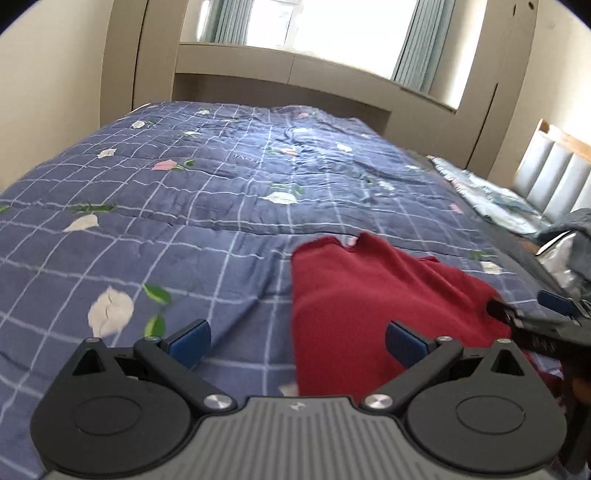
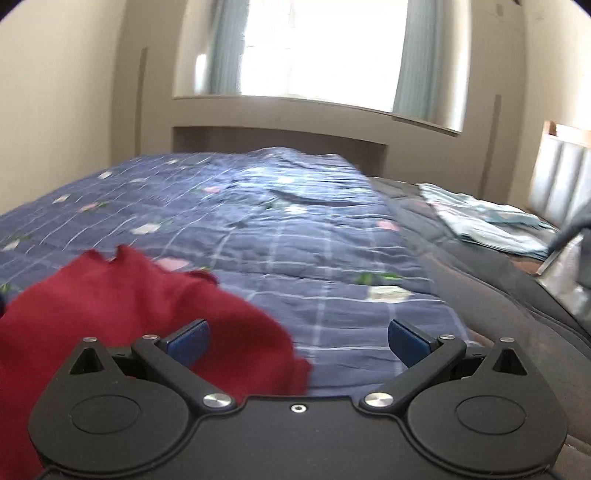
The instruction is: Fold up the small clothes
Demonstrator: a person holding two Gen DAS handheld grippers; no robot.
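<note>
Both wrist views sit low and close over the blue checked quilt (image 1: 207,221), facing the window (image 1: 332,26) at frame top. They share the red garment (image 1: 369,302): lower right in the left view, lower left in the right.

1. The garment (image 1: 369,306) is plain dark red, with no print.
2. The quilt (image 1: 184,206) is dusky blue with a thin white grid, scattered with white and pink petals and green leaves.
3. Both grippers have black arms and blue pads (image 1: 190,341); the left gripper's base (image 1: 299,435) is ribbed grey.
4. The curtains (image 2: 413,55) are pale grey-green.
5. The walls (image 2: 55,92) are cream.
6. The headboard (image 1: 554,177) is padded grey, edged in light wood.
</note>
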